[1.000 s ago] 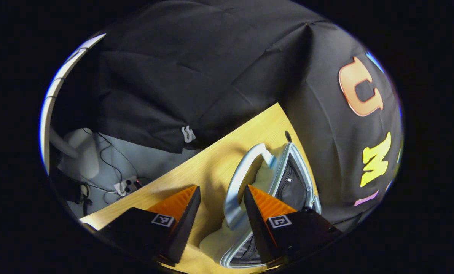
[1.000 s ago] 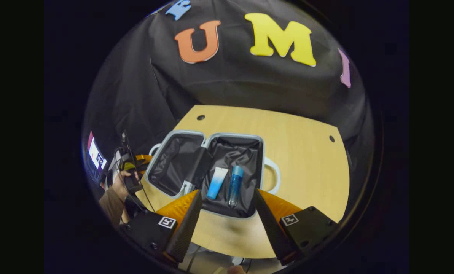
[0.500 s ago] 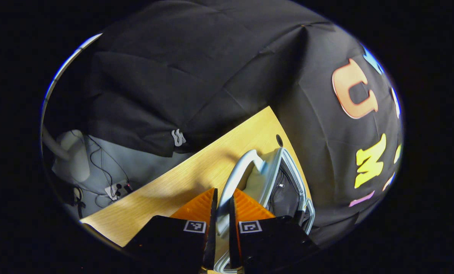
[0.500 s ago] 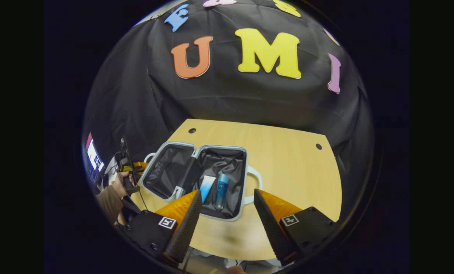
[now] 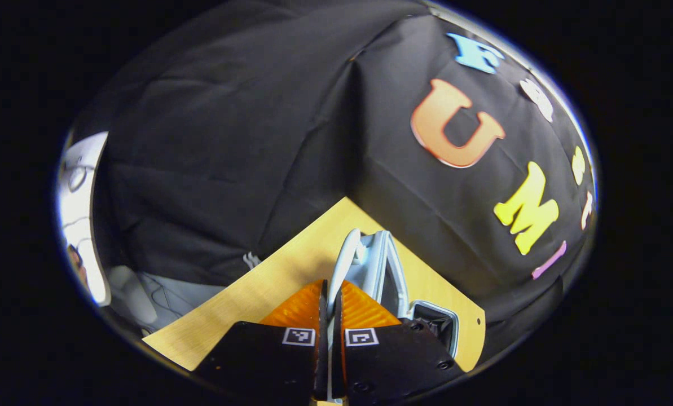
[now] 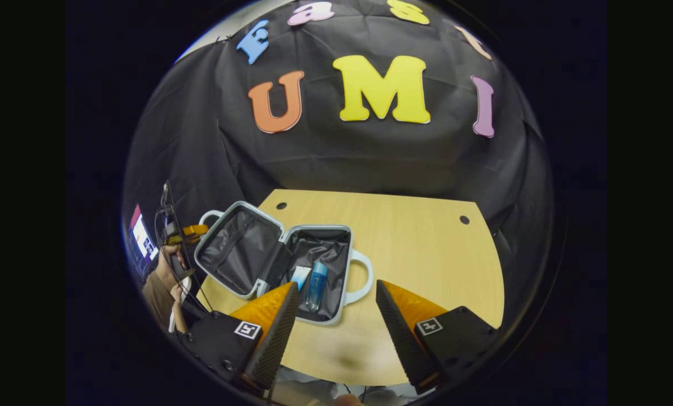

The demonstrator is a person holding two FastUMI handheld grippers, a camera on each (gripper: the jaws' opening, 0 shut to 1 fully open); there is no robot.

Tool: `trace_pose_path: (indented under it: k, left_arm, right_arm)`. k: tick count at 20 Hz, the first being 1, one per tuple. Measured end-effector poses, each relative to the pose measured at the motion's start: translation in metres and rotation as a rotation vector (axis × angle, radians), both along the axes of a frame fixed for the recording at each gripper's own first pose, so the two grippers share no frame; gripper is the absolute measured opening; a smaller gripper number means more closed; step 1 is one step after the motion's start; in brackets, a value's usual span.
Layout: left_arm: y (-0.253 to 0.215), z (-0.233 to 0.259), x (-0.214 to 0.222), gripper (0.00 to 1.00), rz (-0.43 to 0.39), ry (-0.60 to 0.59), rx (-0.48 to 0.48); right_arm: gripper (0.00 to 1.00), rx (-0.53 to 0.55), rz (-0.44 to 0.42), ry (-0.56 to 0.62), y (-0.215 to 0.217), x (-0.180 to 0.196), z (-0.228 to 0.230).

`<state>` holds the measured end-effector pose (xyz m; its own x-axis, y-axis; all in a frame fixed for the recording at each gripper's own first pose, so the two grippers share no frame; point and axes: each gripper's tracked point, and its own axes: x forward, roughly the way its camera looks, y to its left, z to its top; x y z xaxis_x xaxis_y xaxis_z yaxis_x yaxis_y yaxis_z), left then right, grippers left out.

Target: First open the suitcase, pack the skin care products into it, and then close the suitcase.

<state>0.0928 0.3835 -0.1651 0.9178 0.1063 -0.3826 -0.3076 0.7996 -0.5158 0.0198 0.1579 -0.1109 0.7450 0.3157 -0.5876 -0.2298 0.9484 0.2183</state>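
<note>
Pale hard-shell suitcase [image 6: 277, 259] lies open near the desk's [image 6: 426, 248] left edge, tube [image 6: 300, 277] and bottle [image 6: 316, 285] in its right half. My left tongs [image 5: 329, 304] are clenched on the lid's handle [image 5: 343, 259], lid tilted up. Right tongs [image 6: 336, 316] hang released over the near edge. Shell looks stiff and light, I'd judge; the handle is the sound hold for folding it shut.

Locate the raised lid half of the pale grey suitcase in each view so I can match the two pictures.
Left gripper view: the pale grey suitcase's raised lid half stands edge-on at lower centre; the left gripper pinches its looped lid handle.
Right gripper view: the lid half is left of centre, tilted up, black lining facing the camera.
Shared landmark: the light wooden table, also seen at.
</note>
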Motion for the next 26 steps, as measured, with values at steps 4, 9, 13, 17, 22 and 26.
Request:
trace_pose_path:
  k: [4,9,13,17,22,26]
  left_arm:
    - [-0.065,0.062,0.005,0.04,-0.033,-0.044,0.158]
    - [-0.161,0.102,0.016,0.03,-0.065,-0.066,0.366]
    - [-0.24,0.112,0.029,0.03,-0.083,-0.078,0.417]
    - [-0.311,0.089,0.034,0.03,-0.087,-0.083,0.493]
    - [-0.384,0.036,0.045,0.03,-0.138,-0.087,0.614]
    - [-0.42,-0.017,0.049,0.03,-0.19,-0.055,0.69]
  right_arm:
    - [0.78,0.026,-0.01,-0.031,-0.048,-0.01,0.008]
    - [0.81,0.021,-0.027,-0.058,-0.129,-0.007,0.002]
    - [0.81,-0.04,-0.006,-0.112,-0.179,-0.007,-0.003]
    - [0.81,-0.081,-0.001,-0.17,-0.214,-0.003,-0.008]
    - [0.81,-0.089,-0.026,-0.122,-0.25,-0.007,-0.04]
    - [0.81,-0.113,-0.039,-0.094,-0.266,-0.008,-0.06]
